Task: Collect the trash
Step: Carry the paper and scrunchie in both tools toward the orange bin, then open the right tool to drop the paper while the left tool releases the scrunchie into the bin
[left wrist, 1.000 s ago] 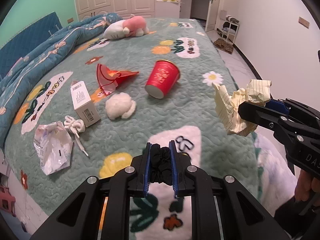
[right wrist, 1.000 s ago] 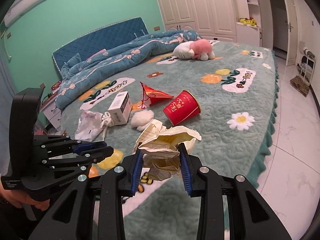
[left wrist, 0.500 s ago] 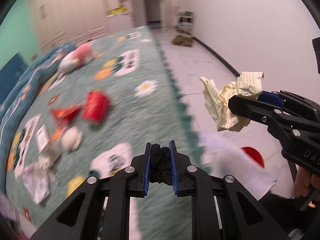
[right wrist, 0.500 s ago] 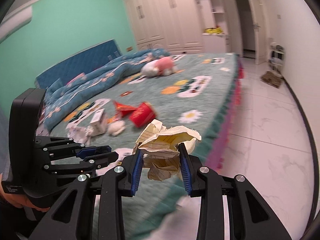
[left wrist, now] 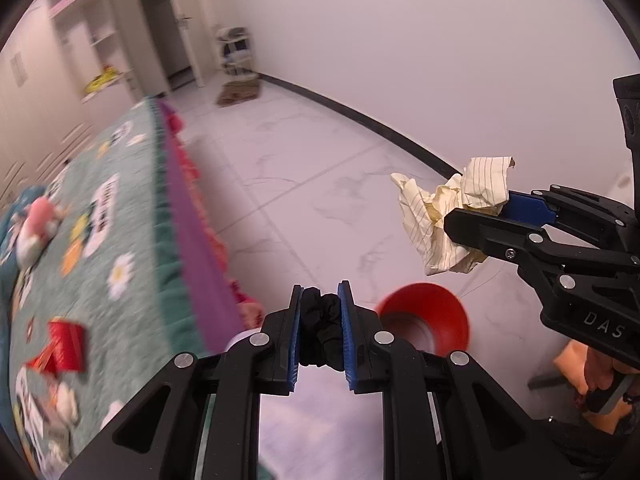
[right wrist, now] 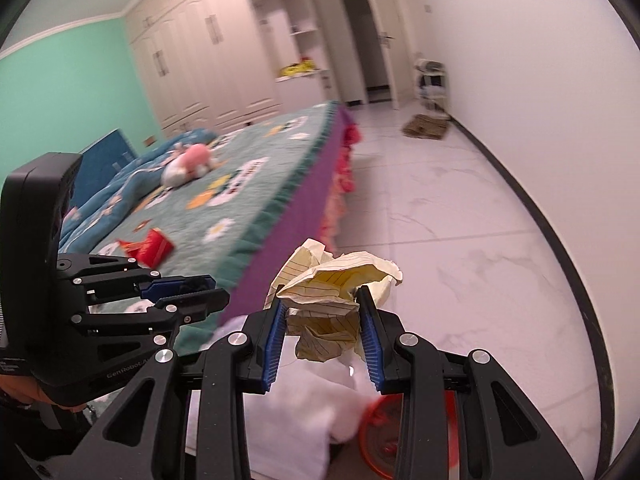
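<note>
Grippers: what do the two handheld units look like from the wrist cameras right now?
Both are matte black linkage frames with silver rivets and screws. The left gripper and right gripper each carry ribbed blue pads on their fingers. White lettering marks the bodies: "DAS" on the right unit, "GenRobot" on the left. No cables or sleeves are visible.

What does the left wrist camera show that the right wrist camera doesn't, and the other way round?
Only the left wrist view shows the black scrunchie pinched in the left gripper. Only the right wrist view shows the green wall and white wardrobes. Both show the crumpled yellow paper clamped in the right gripper, the red bin on the floor, and the bed.
</note>
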Demonstrator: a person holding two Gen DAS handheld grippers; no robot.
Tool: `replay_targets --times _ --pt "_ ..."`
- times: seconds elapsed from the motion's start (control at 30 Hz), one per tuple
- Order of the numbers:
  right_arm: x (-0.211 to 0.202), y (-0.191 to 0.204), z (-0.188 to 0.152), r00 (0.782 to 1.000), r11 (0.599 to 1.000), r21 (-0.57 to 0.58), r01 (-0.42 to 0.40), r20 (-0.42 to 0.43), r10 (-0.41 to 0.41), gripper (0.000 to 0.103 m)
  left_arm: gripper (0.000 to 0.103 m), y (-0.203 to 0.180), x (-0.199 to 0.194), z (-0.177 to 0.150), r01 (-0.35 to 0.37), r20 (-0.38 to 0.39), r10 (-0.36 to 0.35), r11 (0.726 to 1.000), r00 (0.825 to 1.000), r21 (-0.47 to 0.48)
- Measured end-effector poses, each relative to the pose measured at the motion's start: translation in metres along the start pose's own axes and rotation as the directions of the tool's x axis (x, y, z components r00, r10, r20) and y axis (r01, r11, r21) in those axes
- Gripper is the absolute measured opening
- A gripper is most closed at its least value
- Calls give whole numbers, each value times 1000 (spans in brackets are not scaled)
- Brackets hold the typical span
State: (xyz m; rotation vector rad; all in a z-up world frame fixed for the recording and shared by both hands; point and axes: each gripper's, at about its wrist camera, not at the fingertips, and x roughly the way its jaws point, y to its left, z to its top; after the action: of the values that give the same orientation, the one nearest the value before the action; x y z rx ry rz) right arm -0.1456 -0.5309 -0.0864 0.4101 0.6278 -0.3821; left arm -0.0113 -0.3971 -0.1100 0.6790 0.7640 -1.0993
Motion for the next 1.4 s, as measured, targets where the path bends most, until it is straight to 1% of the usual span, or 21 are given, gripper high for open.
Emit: replay_targets --times 0.07,0.17,0.2,0.33,0.5,0.6,0.8,0.9,1.03,1.17,1.23,1.4 --pt "-4 -20 -7 999 999 30 35 -5 -35 35 19 -13 9 5 21 -8 -21 999 1000 32" --pt "-6 -40 -16 998 996 61 68 -20 -67 35 19 -28 22 9 55 -25 -54 996 998 74" --pt "-6 -52 -22 996 993 77 89 -33 -87 35 19 -33 26 10 64 -31 -61 994 998 86" --pt "0 -77 -40 990 985 116 129 -71 -122 35 19 -52 45 14 101 -64 -93 986 994 133" --pt "10 -100 -60 982 974 159 163 -120 -145 35 19 -73 67 17 142 -110 -125 976 986 165" --pt "20 -114 -73 975 967 180 181 -159 -153 35 19 -79 78 17 164 -136 -142 972 981 170" --pt "41 -130 -95 963 956 210 207 -219 -160 35 19 -88 100 17 189 -181 -159 968 971 163" --pt "57 -137 -105 958 950 239 204 -249 -143 35 19 -95 104 14 197 -201 -166 969 965 150" --pt "71 -143 -114 951 948 238 212 -275 -144 35 19 -99 113 12 200 -226 -164 968 960 151" --pt "83 -151 -121 944 941 256 223 -296 -144 38 19 -103 119 12 202 -243 -161 967 957 155" --pt "88 -153 -122 940 937 257 237 -303 -155 42 19 -105 122 12 201 -248 -158 967 956 157" --pt "96 -159 -126 934 932 262 249 -321 -159 44 19 -107 128 14 201 -260 -156 967 953 156"
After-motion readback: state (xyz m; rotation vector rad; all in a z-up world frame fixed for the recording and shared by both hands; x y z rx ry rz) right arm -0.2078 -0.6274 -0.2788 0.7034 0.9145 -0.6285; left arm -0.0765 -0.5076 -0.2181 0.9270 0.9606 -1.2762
